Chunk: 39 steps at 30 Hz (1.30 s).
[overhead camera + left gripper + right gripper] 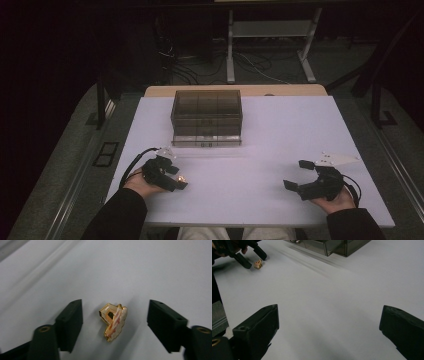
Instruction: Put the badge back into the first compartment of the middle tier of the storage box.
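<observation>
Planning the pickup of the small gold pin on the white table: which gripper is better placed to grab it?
Left. The left gripper already has the pin lying between its open jaws, with clear gaps on both sides. The right gripper sits open across the table, far from the pin.

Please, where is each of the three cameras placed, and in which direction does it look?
High view: above the person's side, looking forward and down on the white table; both forearms show.
Left gripper view: rides the left tongs, looking down between black jaws at the small gold and pink enamel pin.
Right gripper view: rides the right tongs, looking across the table toward the smoky transparent plastic drawer box.
Shared: the pin appears in both gripper views.
</observation>
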### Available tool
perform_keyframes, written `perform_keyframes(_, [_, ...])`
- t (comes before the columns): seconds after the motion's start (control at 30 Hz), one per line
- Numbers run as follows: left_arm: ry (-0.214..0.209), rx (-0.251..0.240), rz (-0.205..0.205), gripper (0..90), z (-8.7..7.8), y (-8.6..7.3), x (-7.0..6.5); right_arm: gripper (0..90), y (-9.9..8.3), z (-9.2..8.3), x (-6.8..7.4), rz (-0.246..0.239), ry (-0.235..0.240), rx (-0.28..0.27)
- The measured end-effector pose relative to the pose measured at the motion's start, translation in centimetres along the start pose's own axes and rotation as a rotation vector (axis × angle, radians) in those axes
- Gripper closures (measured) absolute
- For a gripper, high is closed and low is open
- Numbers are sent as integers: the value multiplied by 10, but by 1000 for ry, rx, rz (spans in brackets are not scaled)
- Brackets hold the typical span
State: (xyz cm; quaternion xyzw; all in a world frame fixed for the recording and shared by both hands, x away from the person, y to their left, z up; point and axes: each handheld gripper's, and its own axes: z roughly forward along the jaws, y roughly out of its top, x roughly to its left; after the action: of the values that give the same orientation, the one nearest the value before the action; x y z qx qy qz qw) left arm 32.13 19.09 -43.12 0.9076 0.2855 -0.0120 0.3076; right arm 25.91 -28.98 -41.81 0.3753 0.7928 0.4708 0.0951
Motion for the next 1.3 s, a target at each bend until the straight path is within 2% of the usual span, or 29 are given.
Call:
perform_keyframes(0.03, [1,-1,2,373,0,0,1,21,0,0,0,1,1,1])
perform_keyframes(0.2, [-6,-8,12,525,-1,-1,1,21,0,0,0,3,3,2])
perform_keyframes(0.33, [7,-3,41,663,0,0,-1,21,0,0,0,5,2,1])
perform_keyframes(0.47, [-16,-41,8,783,-3,1,-2,21,0,0,0,7,3,5])
perform_keyframes(0.63, [-31,-27,-4,816,-7,0,-4,21,0,0,-1,5,2,5])
perform_keyframes(0.73, [-60,-19,-18,835,-10,-2,-4,21,0,0,-1,6,1,8])
perform_keyframes(1.0, [-65,-26,-43,837,-12,-5,-5,21,0,0,-1,7,0,8])
perform_keyframes(1.3, [-63,-34,-40,840,-16,-4,-5,21,0,0,-2,9,-1,7])
